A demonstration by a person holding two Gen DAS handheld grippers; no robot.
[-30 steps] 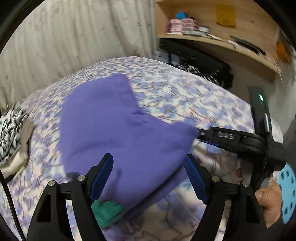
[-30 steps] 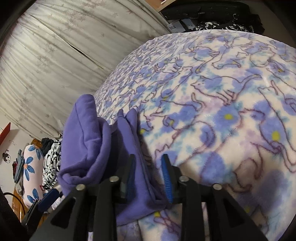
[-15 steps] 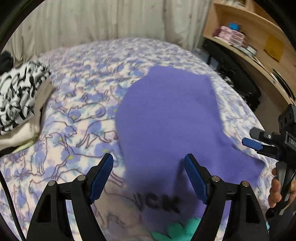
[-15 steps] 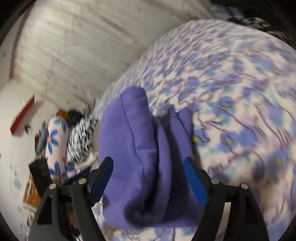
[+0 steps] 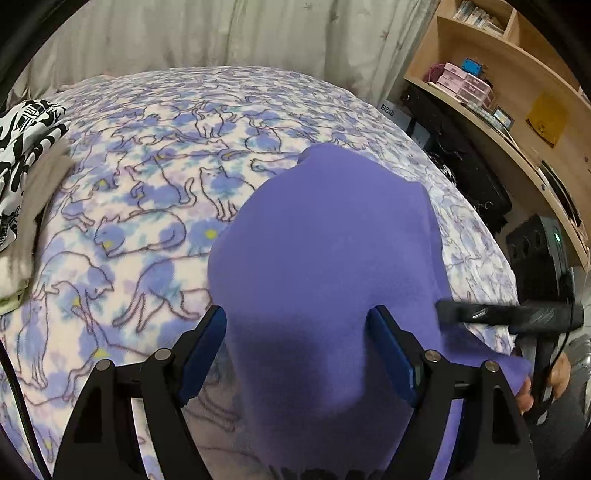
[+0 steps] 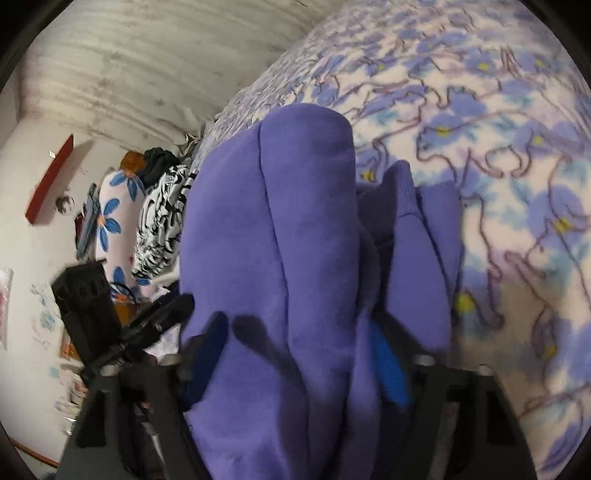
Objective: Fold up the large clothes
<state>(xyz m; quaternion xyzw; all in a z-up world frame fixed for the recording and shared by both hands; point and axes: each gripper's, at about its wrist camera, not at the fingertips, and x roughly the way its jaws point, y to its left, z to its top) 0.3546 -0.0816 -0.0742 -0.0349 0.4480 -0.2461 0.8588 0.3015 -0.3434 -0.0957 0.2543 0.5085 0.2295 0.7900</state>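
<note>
Cat-print bedspread (image 5: 155,192) under purple garment (image 5: 325,251); curtain (image 5: 184,33) behind.

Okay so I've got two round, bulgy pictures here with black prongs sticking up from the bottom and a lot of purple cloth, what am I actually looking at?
These are no robot arms. A person holds a two-finger gripper in each hand, and a wide-angle camera on each one looks forward along its fingers, which is why the pictures bulge.

One picture comes from the left gripper, the other from the right gripper. The black prongs with blue pads are the fingers. In the left view you can also see the other gripper from the side, with the person's hand on its handle.

Below lies a bed with a cat-print blanket. On it sits a purple fleece garment, already folded into layers. Both grippers are open, with the cloth between their fingers but not pinched. At the bed's edge is a black-and-white patterned cloth; a wooden shelf stands beyond.
</note>
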